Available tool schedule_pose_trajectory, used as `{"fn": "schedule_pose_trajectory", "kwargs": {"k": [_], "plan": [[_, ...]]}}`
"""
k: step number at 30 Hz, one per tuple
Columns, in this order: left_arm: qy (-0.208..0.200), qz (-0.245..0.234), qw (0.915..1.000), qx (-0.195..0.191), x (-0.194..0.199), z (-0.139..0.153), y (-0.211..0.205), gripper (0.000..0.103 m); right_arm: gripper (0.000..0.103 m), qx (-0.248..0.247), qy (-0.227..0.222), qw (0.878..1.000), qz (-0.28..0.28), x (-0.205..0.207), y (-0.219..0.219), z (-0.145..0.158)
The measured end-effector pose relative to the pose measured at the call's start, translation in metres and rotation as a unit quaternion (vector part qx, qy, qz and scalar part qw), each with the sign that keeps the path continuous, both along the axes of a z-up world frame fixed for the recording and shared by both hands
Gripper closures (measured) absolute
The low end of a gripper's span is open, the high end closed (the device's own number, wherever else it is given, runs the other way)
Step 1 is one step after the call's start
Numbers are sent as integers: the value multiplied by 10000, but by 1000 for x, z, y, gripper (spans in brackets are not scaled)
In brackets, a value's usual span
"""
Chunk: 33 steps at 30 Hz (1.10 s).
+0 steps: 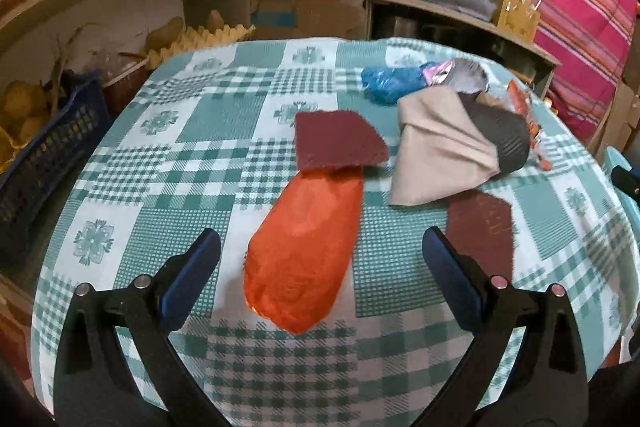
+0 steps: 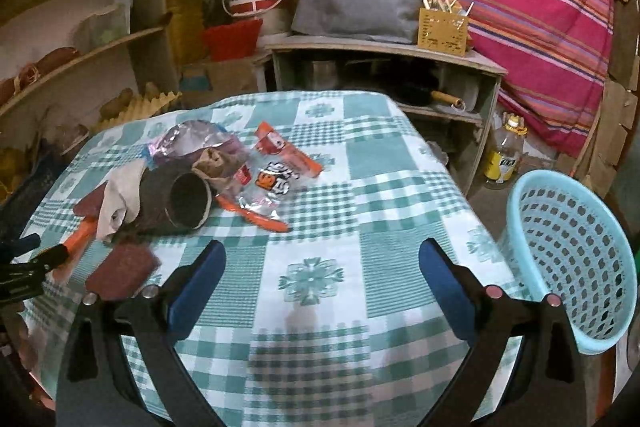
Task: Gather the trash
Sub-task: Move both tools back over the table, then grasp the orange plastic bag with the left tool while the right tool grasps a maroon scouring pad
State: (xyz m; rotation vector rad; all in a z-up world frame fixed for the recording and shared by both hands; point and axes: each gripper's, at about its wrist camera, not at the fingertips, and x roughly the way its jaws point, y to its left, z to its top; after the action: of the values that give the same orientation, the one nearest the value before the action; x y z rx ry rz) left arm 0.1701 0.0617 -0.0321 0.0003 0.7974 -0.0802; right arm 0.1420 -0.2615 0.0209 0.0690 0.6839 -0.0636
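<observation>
Both tools hang over the desk (image 2: 360, 163) with its green checked cloth: the left tool (image 1: 320, 267) stands with jaws apart on either side of a crumpled orange bag (image 1: 308, 251), not pressing it, and the right tool (image 2: 320, 273) is spread wide over bare cloth with nothing between its pads. The rest of the trash lies heaped toward the desk's far side, a beige cloth (image 1: 436, 147), a dark tube (image 2: 184, 201), a blue bag (image 1: 388, 83) and a clear snack wrapper (image 2: 272, 179), with two maroon pads (image 1: 340, 141) near the orange bag. A pale blue basket (image 2: 576, 259) stands just beside the desk's right edge.
</observation>
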Motion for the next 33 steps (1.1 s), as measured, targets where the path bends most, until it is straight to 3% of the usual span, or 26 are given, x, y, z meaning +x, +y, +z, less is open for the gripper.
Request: {"fn": "schedule_pose_trajectory", "kwargs": {"k": [9,18,22,33], "plan": [[145,-282,9994,162,-5,-7,-1,6,8,-76,88,9999,-33,3,8,-4],[390,-297,9988,-92,-1,-15,10,11,8,-95,211,9997,126,8,20,-8],[472,-314,9983,96,5,-18,7,41,8,-105,286,9992,263,11,30,-10],[280,-518,9980,242,3,-13,3,83,8,-372,435,9968,565,12,68,-19]]}}
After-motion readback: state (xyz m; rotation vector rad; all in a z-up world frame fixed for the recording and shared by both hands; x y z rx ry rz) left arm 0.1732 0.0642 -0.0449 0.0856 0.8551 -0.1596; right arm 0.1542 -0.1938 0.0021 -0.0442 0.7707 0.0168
